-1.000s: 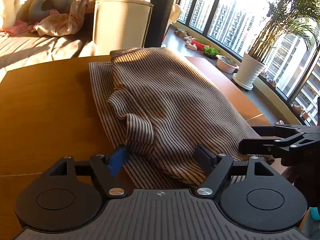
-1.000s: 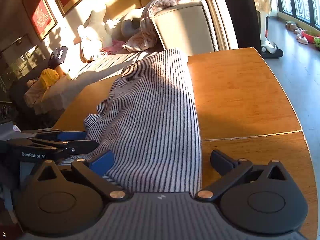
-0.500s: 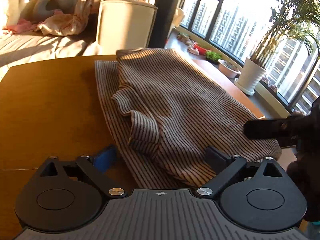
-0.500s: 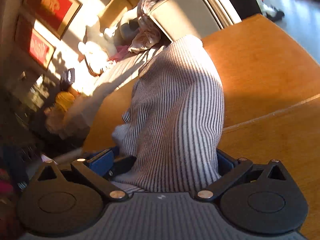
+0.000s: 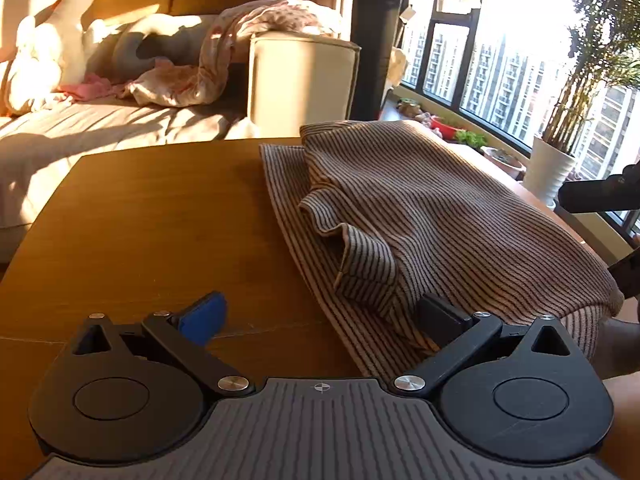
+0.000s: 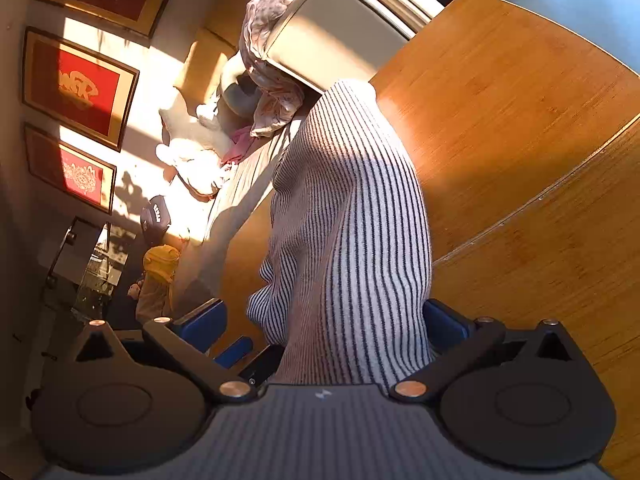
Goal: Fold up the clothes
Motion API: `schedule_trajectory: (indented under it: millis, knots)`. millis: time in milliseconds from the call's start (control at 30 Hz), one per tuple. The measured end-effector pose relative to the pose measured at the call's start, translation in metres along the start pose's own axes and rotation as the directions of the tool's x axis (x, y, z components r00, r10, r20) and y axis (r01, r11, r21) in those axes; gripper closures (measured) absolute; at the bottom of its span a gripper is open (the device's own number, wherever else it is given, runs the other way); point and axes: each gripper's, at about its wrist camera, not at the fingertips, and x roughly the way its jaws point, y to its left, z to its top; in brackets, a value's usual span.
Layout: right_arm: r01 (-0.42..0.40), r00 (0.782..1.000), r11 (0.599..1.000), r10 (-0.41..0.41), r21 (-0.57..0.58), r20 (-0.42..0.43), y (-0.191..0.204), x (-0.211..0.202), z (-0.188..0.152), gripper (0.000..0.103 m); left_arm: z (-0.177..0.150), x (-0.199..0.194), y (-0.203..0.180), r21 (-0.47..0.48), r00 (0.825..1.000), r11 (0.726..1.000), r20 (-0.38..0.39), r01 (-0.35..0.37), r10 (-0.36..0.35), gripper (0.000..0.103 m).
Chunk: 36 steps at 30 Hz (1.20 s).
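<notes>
- A striped sweater (image 5: pixel 432 216) lies on the brown wooden surface (image 5: pixel 160 216).
- It is long and folded over. Its long side runs from the near edge of the surface to the far edge, toward the sofa (image 5: pixel 300 80).
- In the left wrist view, the sweater sits on the right half of the surface. The left half is bare wood.
- The stripes run the same way as the long side, near to far.
- A sleeve (image 5: pixel 360 264) is folded on top. Its open cuff end points to the near side.
- The left gripper (image 5: pixel 320 320) is wide open. Its blue finger (image 5: pixel 204 316) is over bare wood. Its black finger (image 5: pixel 440 320) is at the near edge of the sweater. It holds nothing.
- The right gripper (image 6: pixel 326 328) is rolled to one side, so its view of the room looks tilted.
- The near end of the sweater (image 6: pixel 352 240) sits between the right gripper's two fingers, which are wide apart. The cloth fills most of the gap. I cannot tell if the fingers press on it.
- In the left wrist view, part of the right gripper (image 5: pixel 600 194) shows as a dark shape at the far right.
- A blanket (image 5: pixel 248 48) lies on the sofa behind the surface.
- A plant in a white pot (image 5: pixel 548 172) stands by the window on the right.
</notes>
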Motion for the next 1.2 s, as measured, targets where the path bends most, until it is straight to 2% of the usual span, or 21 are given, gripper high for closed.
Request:
schedule_trajectory:
  millis: [100,233,300,367,400,467,567,700,767,800,833,900,1033,1200]
  knots:
    - [0.003,0.999,1.0,-0.004,0.029,0.042,-0.001,-0.002,-0.002,0.0,0.0,-0.001,-0.001,-0.003,1.0,1.0,-0.001,-0.018,0.018,0.0]
    - [-0.074,0.995,0.993,0.067,0.097,0.074,-0.011,-0.008,-0.007,0.0,-0.006,-0.01,-0.007,-0.016,0.996,0.996,-0.003,-0.084,0.084,0.0]
    - [-0.113,0.992,0.988,0.106,0.107,0.067,-0.016,-0.01,-0.006,0.0,-0.021,-0.029,-0.008,-0.079,0.982,0.979,-0.007,-0.19,0.19,0.0]
    - [-0.139,0.989,0.984,0.134,0.109,0.06,-0.018,-0.011,-0.004,0.0,-0.036,-0.05,-0.01,-0.144,0.954,0.944,-0.016,-0.297,0.298,0.0]
    - [-0.146,0.988,0.983,0.141,0.107,0.057,-0.018,-0.011,-0.004,0.0,-0.041,-0.058,-0.011,-0.173,0.947,0.932,-0.019,-0.319,0.321,0.0]
    - [-0.145,0.989,0.985,0.14,0.098,0.054,-0.018,-0.009,-0.003,0.0,-0.044,-0.063,-0.013,-0.138,0.944,0.934,-0.03,-0.329,0.328,0.0]
    - [-0.122,0.992,0.991,0.119,0.062,0.044,-0.012,-0.006,-0.003,0.0,-0.035,-0.055,-0.008,-0.139,0.95,0.94,-0.024,-0.312,0.312,0.0]
    - [-0.073,0.996,0.997,0.072,0.018,0.057,-0.006,0.0,-0.007,0.0,-0.003,-0.018,0.011,-0.129,0.969,0.961,-0.009,-0.246,0.247,0.0]
    - [-0.037,0.997,0.999,0.037,-0.009,0.063,-0.001,0.003,-0.009,0.0,0.007,-0.002,0.018,-0.136,0.96,0.951,-0.02,-0.279,0.279,0.0]
    - [-0.022,0.997,0.999,0.024,-0.025,0.067,0.002,0.004,-0.011,0.0,0.01,0.003,0.018,-0.144,0.946,0.935,-0.031,-0.325,0.324,0.0]
    - [-0.008,0.997,0.999,0.011,-0.041,0.073,0.004,0.005,-0.013,0.0,0.013,0.008,0.017,-0.147,0.924,0.912,-0.051,-0.383,0.379,0.0]
    - [0.021,0.996,0.997,-0.015,-0.071,0.088,0.008,0.008,-0.016,0.0,0.015,0.01,0.016,-0.182,0.906,0.888,-0.056,-0.422,0.419,0.0]
    - [0.039,0.994,0.996,-0.03,-0.084,0.109,0.009,0.012,-0.018,0.0,0.015,0.009,0.017,-0.185,0.907,0.888,-0.056,-0.42,0.417,0.0]
    - [0.011,0.996,0.999,-0.008,-0.03,0.085,0.003,0.01,-0.012,0.0,0.017,0.01,0.02,-0.186,0.907,0.889,-0.056,-0.419,0.416,0.0]
